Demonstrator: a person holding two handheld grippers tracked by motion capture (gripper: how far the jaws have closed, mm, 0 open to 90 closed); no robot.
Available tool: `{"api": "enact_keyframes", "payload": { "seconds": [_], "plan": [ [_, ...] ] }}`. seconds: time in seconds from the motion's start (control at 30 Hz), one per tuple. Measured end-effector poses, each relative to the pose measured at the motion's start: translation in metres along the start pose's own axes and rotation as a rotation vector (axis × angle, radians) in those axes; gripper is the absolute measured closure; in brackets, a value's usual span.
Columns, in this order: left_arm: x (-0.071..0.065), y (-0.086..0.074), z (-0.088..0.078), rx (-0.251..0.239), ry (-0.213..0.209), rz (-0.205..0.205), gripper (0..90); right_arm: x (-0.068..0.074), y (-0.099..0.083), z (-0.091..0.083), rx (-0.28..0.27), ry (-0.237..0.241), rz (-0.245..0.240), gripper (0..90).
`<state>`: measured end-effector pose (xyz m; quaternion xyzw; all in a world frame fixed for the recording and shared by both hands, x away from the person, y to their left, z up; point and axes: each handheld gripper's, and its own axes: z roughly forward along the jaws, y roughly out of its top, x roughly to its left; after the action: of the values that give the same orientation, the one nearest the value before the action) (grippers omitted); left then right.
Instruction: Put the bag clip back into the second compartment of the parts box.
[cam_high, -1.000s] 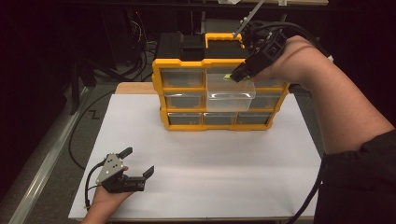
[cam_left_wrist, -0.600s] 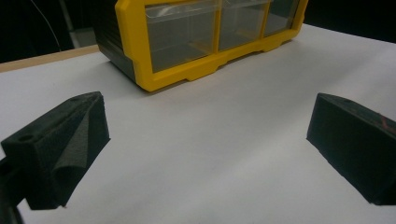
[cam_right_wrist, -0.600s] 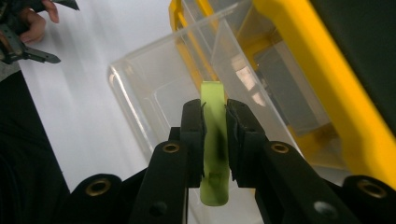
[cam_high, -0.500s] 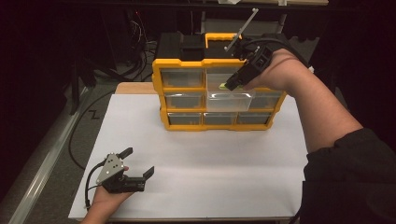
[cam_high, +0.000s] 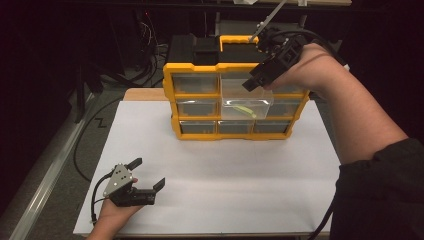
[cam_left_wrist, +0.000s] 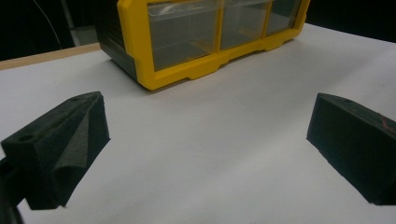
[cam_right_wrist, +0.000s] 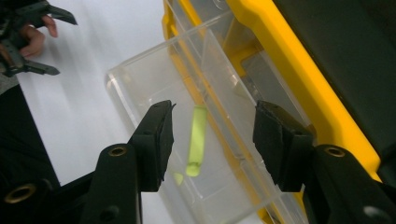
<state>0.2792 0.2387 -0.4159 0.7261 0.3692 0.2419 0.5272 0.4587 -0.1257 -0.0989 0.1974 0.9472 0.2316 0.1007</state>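
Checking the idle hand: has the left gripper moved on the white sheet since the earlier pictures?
No. The left gripper lies at the same spot near the white sheet's front-left corner.

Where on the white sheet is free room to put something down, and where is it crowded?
The white sheet is bare between the yellow organizer and the left claw, and also along its right side. It is crowded at the organizer's front, where the open clear drawer with a green stick juts out under the open right claw.

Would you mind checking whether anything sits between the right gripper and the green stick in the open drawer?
Nothing visible does: the right gripper hangs open directly above the green stick, which lies loose in the pulled-out clear drawer.
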Motion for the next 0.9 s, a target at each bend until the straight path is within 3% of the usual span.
{"api": "enact_keyframes", "payload": {
  "seconds": [0.2,0.37,0.57,0.73,0.9],
  "plan": [
    [0.0,0.0,0.002,0.011,-0.004,0.005,0.4,0.008,-0.017,-0.015,0.012,-0.016,0.005,44.1],
    [0.001,0.0,0.002,0.006,0.0,-0.002,0.4,0.015,-0.042,-0.025,0.023,-0.019,0.034,39.4],
    [0.001,0.0,0.002,0.01,0.002,-0.003,0.4,0.02,-0.065,-0.027,0.023,-0.034,0.057,34.5],
    [0.001,0.0,0.002,0.011,0.005,-0.007,0.4,0.023,-0.09,-0.02,0.028,-0.034,0.084,27.7],
    [0.001,0.0,0.001,0.007,0.004,-0.009,0.4,0.028,-0.113,-0.002,0.051,-0.023,0.103,21.2]
  ]
}}
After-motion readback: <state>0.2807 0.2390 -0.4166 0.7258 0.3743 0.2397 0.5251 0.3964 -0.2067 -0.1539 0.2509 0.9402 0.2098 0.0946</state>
